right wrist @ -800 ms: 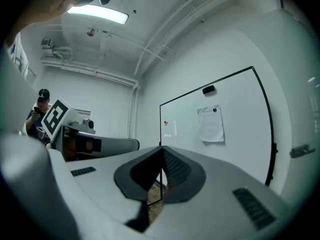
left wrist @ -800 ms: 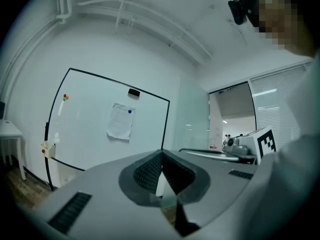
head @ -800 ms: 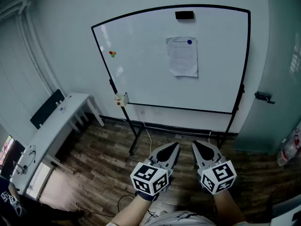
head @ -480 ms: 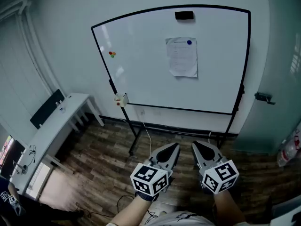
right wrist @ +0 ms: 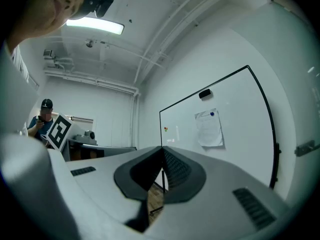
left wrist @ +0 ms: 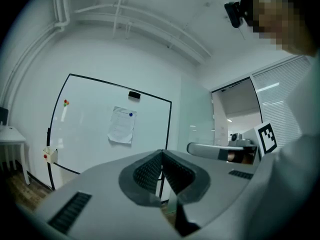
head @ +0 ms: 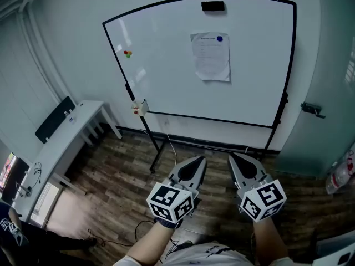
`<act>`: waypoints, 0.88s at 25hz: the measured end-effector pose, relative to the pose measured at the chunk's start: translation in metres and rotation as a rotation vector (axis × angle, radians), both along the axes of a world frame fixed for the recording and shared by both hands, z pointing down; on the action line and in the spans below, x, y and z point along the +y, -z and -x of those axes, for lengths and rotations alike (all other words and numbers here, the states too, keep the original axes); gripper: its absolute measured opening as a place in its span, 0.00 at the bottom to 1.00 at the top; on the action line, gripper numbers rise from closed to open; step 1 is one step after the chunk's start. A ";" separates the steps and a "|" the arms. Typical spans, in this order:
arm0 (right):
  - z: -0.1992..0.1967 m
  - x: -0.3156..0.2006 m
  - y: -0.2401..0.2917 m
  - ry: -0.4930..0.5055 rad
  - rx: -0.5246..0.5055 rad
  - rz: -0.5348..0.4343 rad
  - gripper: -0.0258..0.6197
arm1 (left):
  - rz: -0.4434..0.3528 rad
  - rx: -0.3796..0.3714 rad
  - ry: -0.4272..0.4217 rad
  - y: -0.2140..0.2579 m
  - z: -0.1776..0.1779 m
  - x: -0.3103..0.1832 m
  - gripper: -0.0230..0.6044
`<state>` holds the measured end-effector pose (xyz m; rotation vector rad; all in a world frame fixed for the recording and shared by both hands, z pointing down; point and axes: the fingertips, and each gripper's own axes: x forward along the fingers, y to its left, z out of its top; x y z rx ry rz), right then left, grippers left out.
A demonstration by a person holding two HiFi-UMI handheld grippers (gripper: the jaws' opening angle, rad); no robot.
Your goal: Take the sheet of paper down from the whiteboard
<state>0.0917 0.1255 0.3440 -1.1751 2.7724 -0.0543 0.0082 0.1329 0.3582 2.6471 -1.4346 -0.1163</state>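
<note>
- In the head view, shows the whiteboard (head: pixel 166 65) higher in frame than a moment ago, with the sheet of paper (head: pixel 211 57) pinned upper right under a blue magnet (head: pixel 219 38). Reads as an approach barely begun, and leaves left gripper (head: pixel 203 159) and right gripper (head: pixel 232 155) low, well apart from the board.
- In the left gripper view, shows jaws pressed together on nothing, sheet far ahead.
- In the right gripper view, shows the same — jaws closed, empty.

Open wooden floor (head: pixel 122 165) before whiteboard (head: pixel 166 65); desk (head: pixel 64 146) well left
</note>
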 end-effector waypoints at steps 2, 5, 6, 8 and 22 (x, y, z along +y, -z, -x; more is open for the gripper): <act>-0.005 -0.001 -0.003 0.007 0.002 0.006 0.06 | 0.002 -0.002 0.007 -0.001 -0.007 -0.002 0.06; -0.011 -0.009 -0.005 0.006 -0.008 0.015 0.06 | 0.000 -0.018 0.006 -0.001 -0.015 -0.010 0.06; -0.012 -0.012 -0.005 0.006 -0.012 0.017 0.06 | -0.001 -0.024 0.006 0.000 -0.017 -0.014 0.06; -0.014 -0.021 -0.004 0.004 -0.012 0.018 0.06 | -0.002 -0.026 0.006 0.000 -0.018 -0.023 0.06; 0.019 -0.157 -0.008 -0.131 0.024 0.023 0.06 | -0.041 -0.024 -0.098 -0.002 0.009 -0.170 0.06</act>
